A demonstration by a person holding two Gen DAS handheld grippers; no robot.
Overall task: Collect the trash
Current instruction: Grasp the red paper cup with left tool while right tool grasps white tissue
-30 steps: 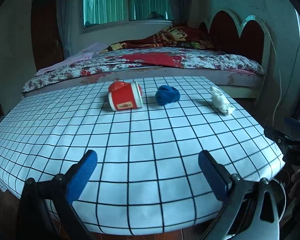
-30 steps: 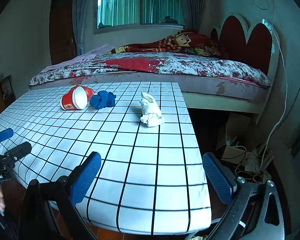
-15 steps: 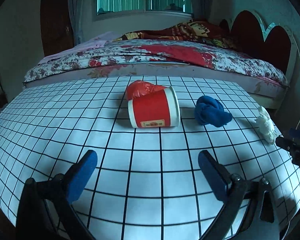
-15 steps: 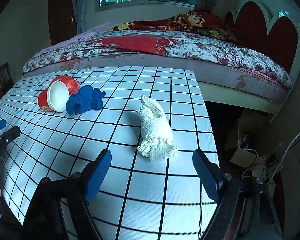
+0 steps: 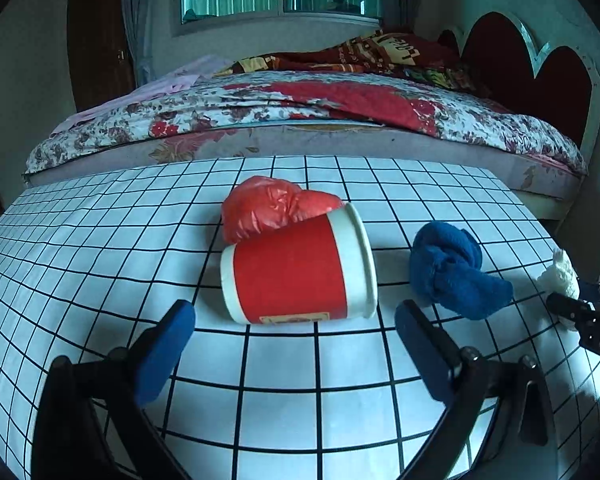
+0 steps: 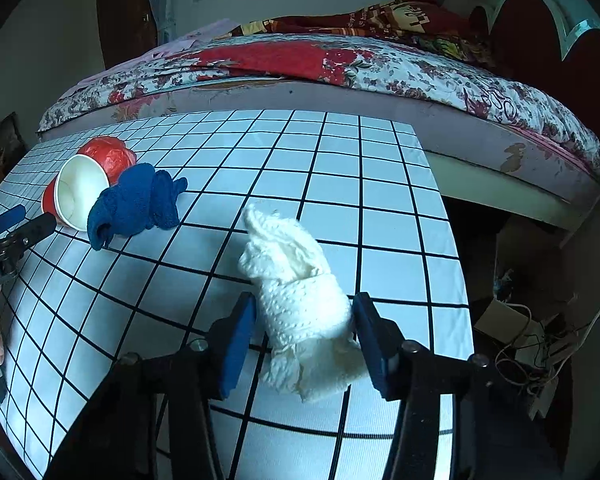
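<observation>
1. On the left gripper's body, at the left edge of the right wrist view, white lettering reads "robot.AI", cut off at the frame; the right gripper's body, at the right edge of the left wrist view, shows "DAS", also cut off. A small label low on the red paper cup [image 5: 296, 268] is too blurred to read.
2. Table [image 6: 380, 200]: smooth white cover with a black grid. Cup lies on its side, white rim to the right in the left wrist view, touching a crinkled red plastic bag [image 5: 268, 206] behind it. Blue cloth [image 5: 452, 270], fuzzy and knotted, lies just right of the cup.
3. White tissue wad [image 6: 300, 300], dimpled and crumpled, sits lower centre between the blue pads of the right gripper [image 6: 305, 334]; jaws are closing, pads at its sides.
4. Left gripper [image 5: 294, 338] is spread wide with nothing between its pads; the cup lies just beyond its tips.
</observation>
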